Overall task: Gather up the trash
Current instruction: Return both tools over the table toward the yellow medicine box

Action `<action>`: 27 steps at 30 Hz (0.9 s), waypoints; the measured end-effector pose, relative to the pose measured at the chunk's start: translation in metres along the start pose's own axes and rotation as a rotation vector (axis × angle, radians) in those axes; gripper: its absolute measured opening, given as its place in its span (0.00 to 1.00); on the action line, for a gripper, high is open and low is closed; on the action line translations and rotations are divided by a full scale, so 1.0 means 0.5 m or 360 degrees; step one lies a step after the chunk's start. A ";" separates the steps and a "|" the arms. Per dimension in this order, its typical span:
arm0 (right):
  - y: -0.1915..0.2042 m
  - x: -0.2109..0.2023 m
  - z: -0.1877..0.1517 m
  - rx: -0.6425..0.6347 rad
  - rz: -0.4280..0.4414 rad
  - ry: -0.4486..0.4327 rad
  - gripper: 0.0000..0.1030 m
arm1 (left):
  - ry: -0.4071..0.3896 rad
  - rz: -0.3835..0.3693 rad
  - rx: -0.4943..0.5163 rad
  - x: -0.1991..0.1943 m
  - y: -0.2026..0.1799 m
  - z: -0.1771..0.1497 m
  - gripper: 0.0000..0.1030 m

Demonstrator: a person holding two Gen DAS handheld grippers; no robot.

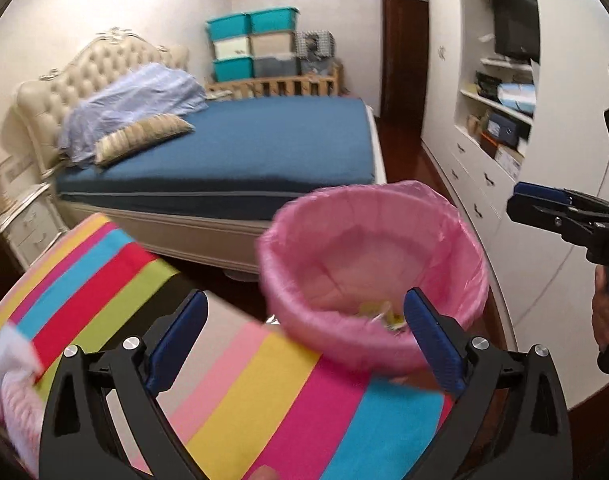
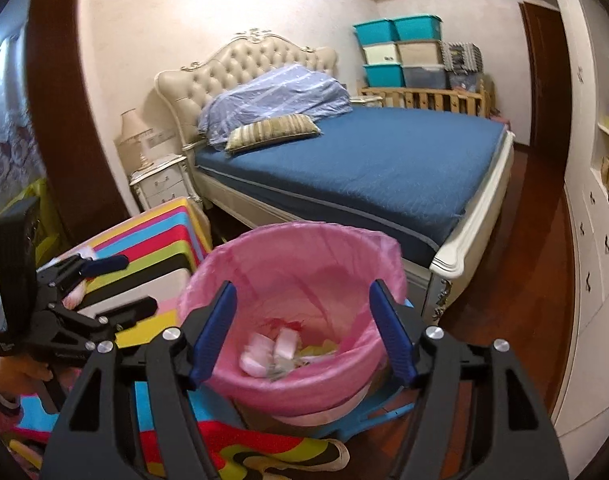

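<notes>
The left claw (image 1: 306,334) stood wide, its blue pads spread with nothing between them, above a bench (image 1: 240,392) draped in a bright striped cloth. One pad overlapped the near rim of a bin lined with a pink bag (image 1: 372,276), which sat at the bench's far right edge. Yellow and pale scraps of trash (image 1: 380,314) lay low in the liner. A crumpled white-and-pink wrapper (image 1: 12,368) rested on the cloth at the far left, blurred.

The right claw (image 2: 304,332) was also wide and held nothing, framing the mouth of the pink-lined bin (image 2: 292,280) from above. Inside lay pink-and-white wrappers (image 2: 268,352) with some yellow bits beside them. In that view the left claw (image 2: 116,284) appeared at the left edge, jaws parted over the striped bench (image 2: 152,240).

Beyond the bin stood a bed with a blue cover (image 2: 364,160), a tufted cream headboard (image 2: 244,60) and stacked teal storage boxes (image 2: 396,48) in the corner.
</notes>
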State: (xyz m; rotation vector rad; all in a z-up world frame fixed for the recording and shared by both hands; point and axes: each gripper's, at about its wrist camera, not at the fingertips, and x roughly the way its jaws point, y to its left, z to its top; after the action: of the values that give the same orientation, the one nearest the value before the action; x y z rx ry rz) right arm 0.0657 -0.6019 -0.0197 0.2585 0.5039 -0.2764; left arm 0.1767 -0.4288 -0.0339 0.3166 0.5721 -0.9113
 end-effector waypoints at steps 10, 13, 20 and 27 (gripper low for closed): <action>0.216 -0.011 -0.014 -0.0124 0.0207 -0.0028 0.77 | -0.0150 0.0349 -0.0082 -0.244 0.135 -0.159 0.91; 0.304 0.009 -0.022 -0.0175 0.0292 0.0000 0.78 | -0.0139 0.0395 -0.0206 -0.308 0.183 -0.210 0.91; 0.522 0.091 -0.065 -0.0306 0.0494 0.0137 0.78 | -0.0116 0.0702 -0.0412 -0.478 0.309 -0.355 0.91; 0.722 0.158 -0.117 -0.0507 0.0654 0.0264 0.78 | -0.0177 0.0906 -0.0697 -0.614 0.424 -0.470 0.91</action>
State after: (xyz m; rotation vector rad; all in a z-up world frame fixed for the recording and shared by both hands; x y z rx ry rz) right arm 0.2224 -0.2630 -0.0460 0.0696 0.6361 0.2272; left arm 0.1246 0.0092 -0.0384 0.0220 0.5236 -0.2395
